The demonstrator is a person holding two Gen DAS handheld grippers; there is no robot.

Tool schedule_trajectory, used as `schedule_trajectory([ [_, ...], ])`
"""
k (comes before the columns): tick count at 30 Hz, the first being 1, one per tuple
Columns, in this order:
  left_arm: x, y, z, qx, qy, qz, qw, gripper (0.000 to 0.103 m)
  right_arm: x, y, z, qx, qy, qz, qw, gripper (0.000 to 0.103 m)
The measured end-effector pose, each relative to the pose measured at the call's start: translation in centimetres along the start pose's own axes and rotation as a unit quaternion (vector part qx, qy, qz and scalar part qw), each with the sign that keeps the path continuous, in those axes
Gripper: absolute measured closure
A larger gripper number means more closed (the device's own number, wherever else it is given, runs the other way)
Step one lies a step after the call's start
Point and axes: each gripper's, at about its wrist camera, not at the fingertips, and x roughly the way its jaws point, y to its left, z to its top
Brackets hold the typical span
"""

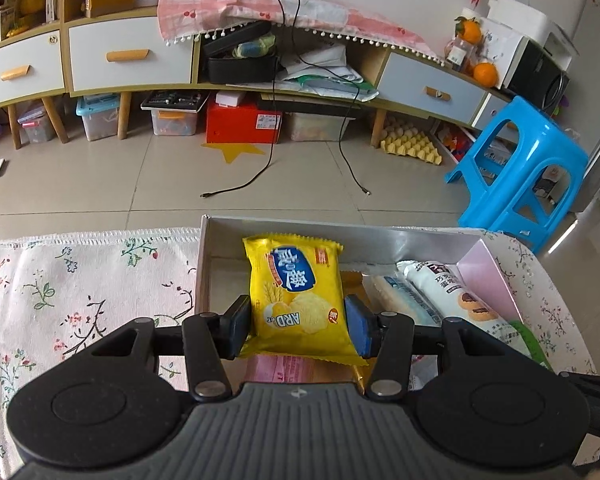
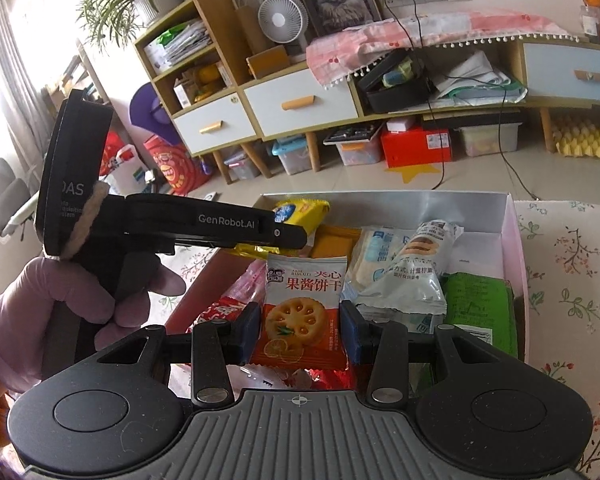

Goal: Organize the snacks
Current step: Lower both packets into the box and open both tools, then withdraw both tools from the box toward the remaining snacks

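Observation:
My left gripper (image 1: 298, 328) is shut on a yellow biscuit packet (image 1: 298, 296) and holds it over the left part of the open cardboard box (image 1: 340, 236). In the right wrist view the left gripper (image 2: 296, 236) comes in from the left with the yellow packet (image 2: 300, 210). My right gripper (image 2: 300, 334) is shut on a white and orange jam biscuit packet (image 2: 302, 312) above the box (image 2: 380, 202). The box holds several other snacks: a white cake packet (image 2: 412, 276), a pale blue wafer packet (image 2: 374, 256) and a green packet (image 2: 480, 312).
The box sits on a table with a floral cloth (image 1: 80, 292). Beyond the table edge are a tiled floor, a blue plastic stool (image 1: 528, 176), loose cables (image 1: 268, 152) and a low cabinet (image 1: 128, 56). A gloved hand (image 2: 80, 312) holds the left gripper.

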Motion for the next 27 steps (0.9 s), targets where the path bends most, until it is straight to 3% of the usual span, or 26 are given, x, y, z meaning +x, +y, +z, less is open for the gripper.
schedule_trajectory([
  [3,-0.1,0.0,0.1,-0.002,-0.005,0.001,1.0000,0.052,0.0,-0.1,0.1,0.002,0.002,0.004,1.000,0.058],
  [7,-0.4,-0.2,0.2,-0.003,-0.013,-0.005,0.9999,0.035,0.0,-0.2,0.3,0.009,0.006,0.004,1.000,0.041],
  [10,-0.6,-0.4,0.3,0.001,-0.015,-0.006,0.9999,0.027,-0.3,-0.3,0.3,0.015,0.009,0.006,1.000,0.039],
  [27,-5.2,-1.9,-0.8,-0.005,-0.030,0.001,0.9996,0.006,-4.9,1.5,0.5,-0.002,0.011,-0.005,1.000,0.019],
])
